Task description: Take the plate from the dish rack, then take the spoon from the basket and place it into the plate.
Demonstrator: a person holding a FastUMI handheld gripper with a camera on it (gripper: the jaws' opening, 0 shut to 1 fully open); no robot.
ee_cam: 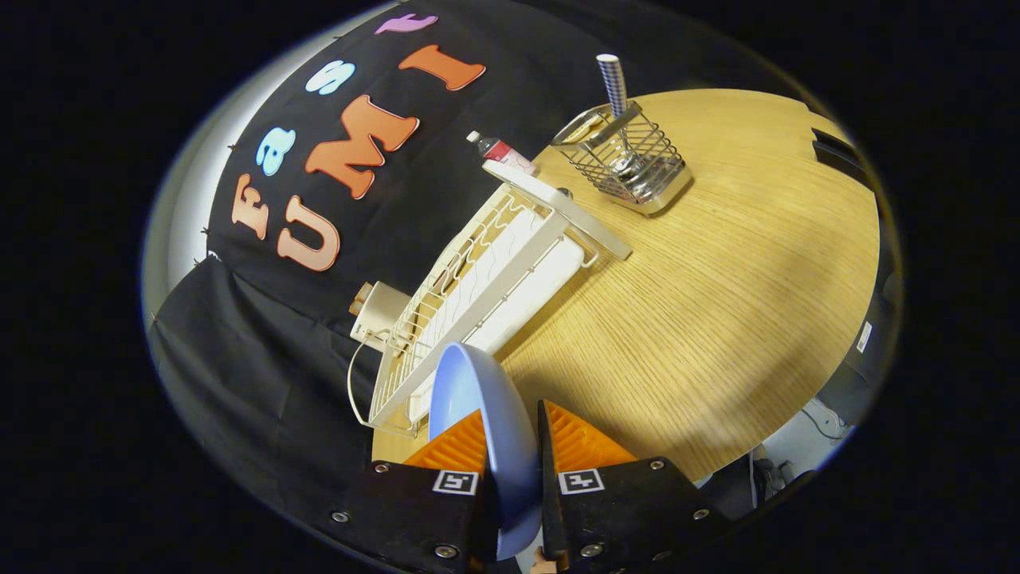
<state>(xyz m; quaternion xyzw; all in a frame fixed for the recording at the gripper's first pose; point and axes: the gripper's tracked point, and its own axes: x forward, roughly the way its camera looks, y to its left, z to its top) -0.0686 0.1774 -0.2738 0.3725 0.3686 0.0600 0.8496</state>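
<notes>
The tool (513, 446) is clamped on one plate (478, 414), a pale blue one, gripped by its rim with a finger pressing on each face. The plate stands on edge between the fingers and rises a little beyond their tips, lifted off the bench (717, 303) and just clear of the near end of the dish rack (486, 279). Each finger carries one small square black-and-white marker near its base; these are patterns, not words that can be read.

Just past the plate is the single white wire dish rack, long and narrow, running away along the wall side of the wooden bench. A white tray sits beneath it and a flat white bar crosses its far end. Beside the rack on the wall side is one small white box (381, 312) with a brownish piece at one corner.

Beyond the far end of the rack lies one small tube or bottle (502, 151) with a white cap and a red label, its writing too small to make out.

Farthest off, well apart from the tool, stands one metal wire basket (629, 163) on the bench. One spoon (617, 104) stands upright in it, its blue-and-white checked handle sticking up above the rim.
</notes>
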